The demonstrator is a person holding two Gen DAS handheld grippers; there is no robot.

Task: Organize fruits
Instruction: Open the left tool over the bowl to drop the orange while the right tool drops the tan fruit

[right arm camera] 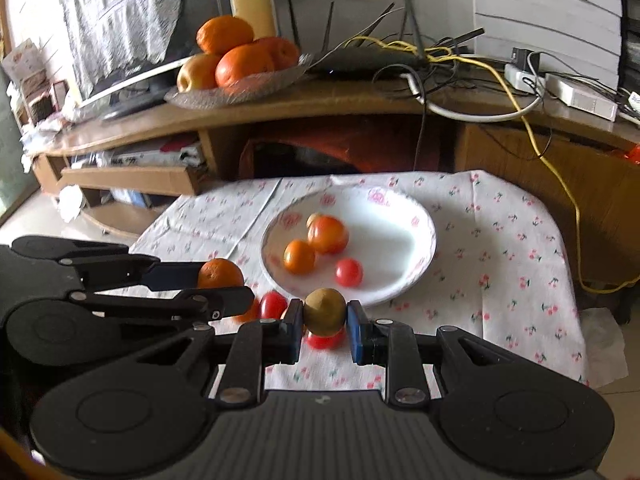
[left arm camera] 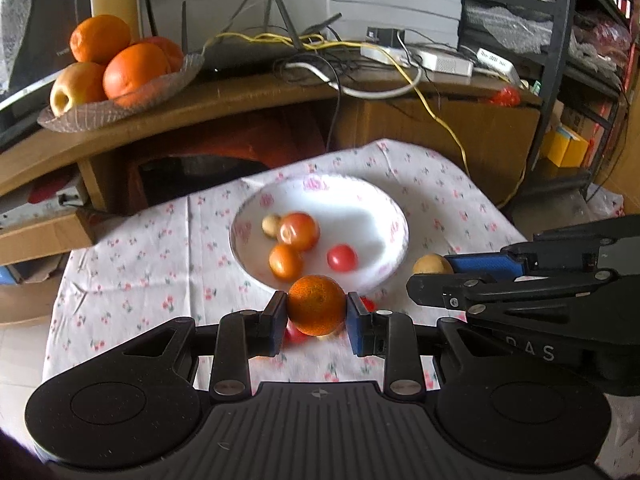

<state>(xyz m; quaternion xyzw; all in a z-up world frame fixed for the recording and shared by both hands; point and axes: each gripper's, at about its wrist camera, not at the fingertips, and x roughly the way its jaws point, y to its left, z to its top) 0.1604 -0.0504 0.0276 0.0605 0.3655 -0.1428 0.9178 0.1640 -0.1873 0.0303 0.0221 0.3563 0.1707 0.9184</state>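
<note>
Lettering "D A S" marks the right gripper, jaws clamping a brownish fruit; left gripper jaws clamp a mandarin.

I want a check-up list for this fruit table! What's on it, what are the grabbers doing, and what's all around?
Surface: small table under a floral cloth.
Job's things: white bowl holding two orange fruits, a red tomato and a small tan fruit partly hidden behind; loose red tomatoes on the cloth near the tools.
Clutter: nothing seen on the cloth besides fruit.
Grippers: left tool shut on an orange; right tool shut on a brownish round fruit; both lifted near the bowl's front rim.
Cables: yellow cable and tangled black and white leads on the wooden shelf behind.
Surroundings: glass fruit dish with oranges and an apple, router, screen.
</note>
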